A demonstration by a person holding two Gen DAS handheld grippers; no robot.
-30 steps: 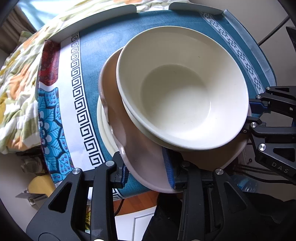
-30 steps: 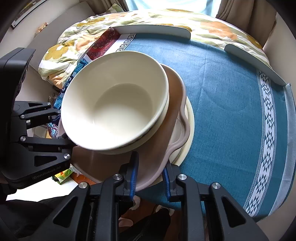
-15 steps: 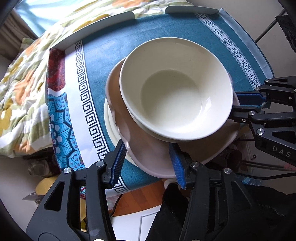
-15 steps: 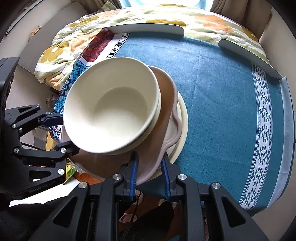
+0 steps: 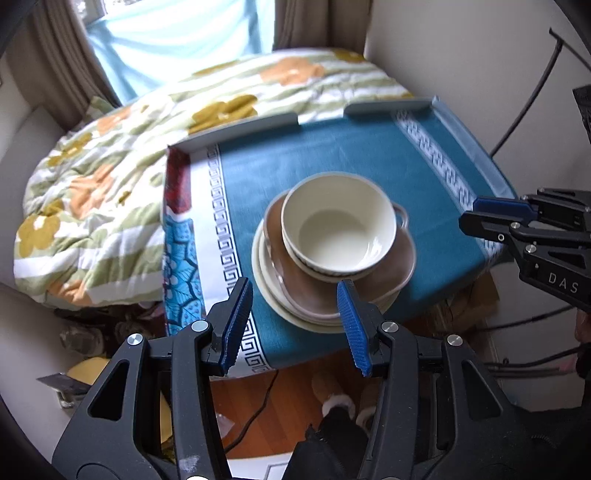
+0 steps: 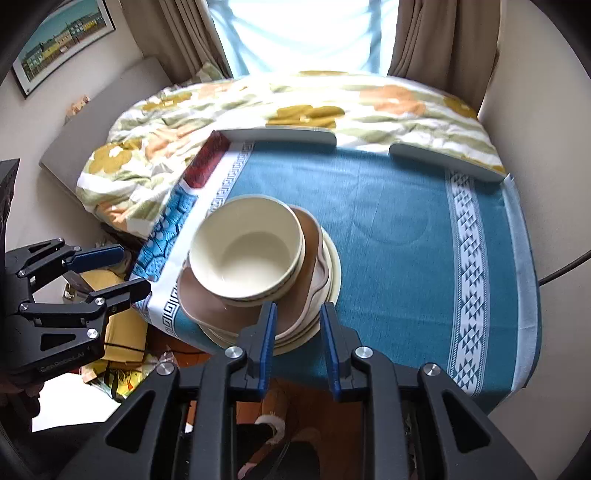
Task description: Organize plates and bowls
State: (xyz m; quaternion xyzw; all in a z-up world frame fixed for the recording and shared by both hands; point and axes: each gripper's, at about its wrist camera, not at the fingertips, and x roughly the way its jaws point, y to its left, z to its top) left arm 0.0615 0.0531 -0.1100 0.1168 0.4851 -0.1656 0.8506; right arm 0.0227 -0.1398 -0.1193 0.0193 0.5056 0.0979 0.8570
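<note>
A cream bowl sits on top of a brown plate. Under that lie cream plates, and the whole stack rests at the near edge of the blue-clothed table. My left gripper hangs open above and short of the stack, with nothing between its blue pads. My right gripper is off to the stack's right, clear of it. Its jaws stand a narrow gap apart and hold nothing.
Two grey rails line the table's far edge. A flowered quilt covers the bed beyond, under a curtained window. Below the near edge are wooden floor, a cable and a person's slippered feet.
Both grippers have risen and drawn back from the stack. The left jaws opened off the brown plate's rim, and the right jaws came off it too. The stack stays on the table.
</note>
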